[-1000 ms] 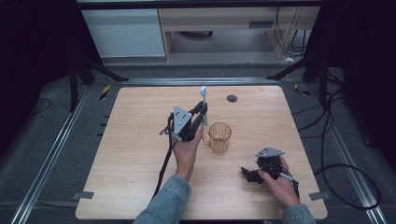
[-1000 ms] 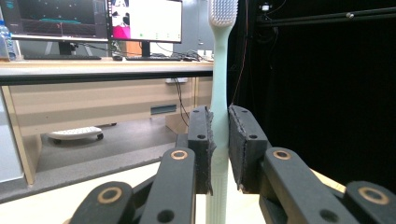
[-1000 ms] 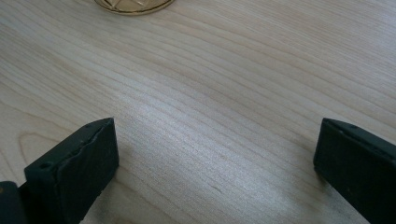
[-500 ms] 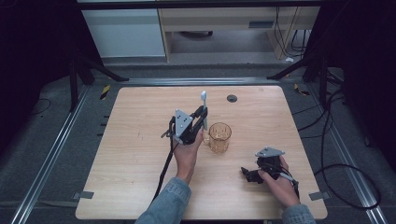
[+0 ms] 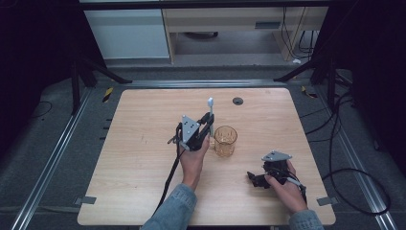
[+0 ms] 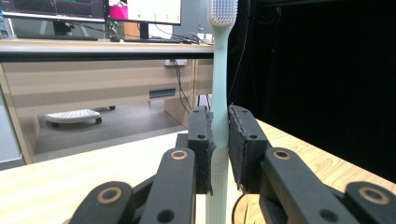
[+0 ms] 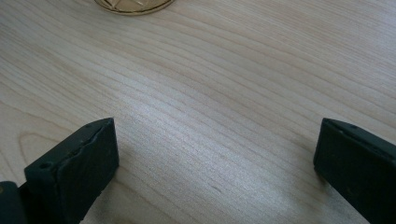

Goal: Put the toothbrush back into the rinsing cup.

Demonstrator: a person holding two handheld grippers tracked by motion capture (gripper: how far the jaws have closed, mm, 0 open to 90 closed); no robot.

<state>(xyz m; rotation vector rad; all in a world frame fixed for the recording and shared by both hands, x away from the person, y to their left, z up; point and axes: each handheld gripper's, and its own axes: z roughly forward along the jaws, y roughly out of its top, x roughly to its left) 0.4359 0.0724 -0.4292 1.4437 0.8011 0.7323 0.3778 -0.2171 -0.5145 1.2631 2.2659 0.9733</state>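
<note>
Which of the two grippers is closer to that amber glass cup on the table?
Left. The left gripper, shut on an upright toothbrush, is right beside the amber cup. The right gripper, jaws open, rests on the table nearer the person, clearly apart from it.

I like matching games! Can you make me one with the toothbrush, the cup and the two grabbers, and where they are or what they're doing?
Things:
1. toothbrush
2. cup
3. left gripper
4. right gripper

States:
A. jaws wide apart over bare table, nothing between them
B. stands upright, bristles on top, pinched between two black pads
C. amber and see-through, standing on the wood near the middle
D. closed on a pale handle, just left of the cup

Pairs: 1-B, 2-C, 3-D, 4-A
</note>
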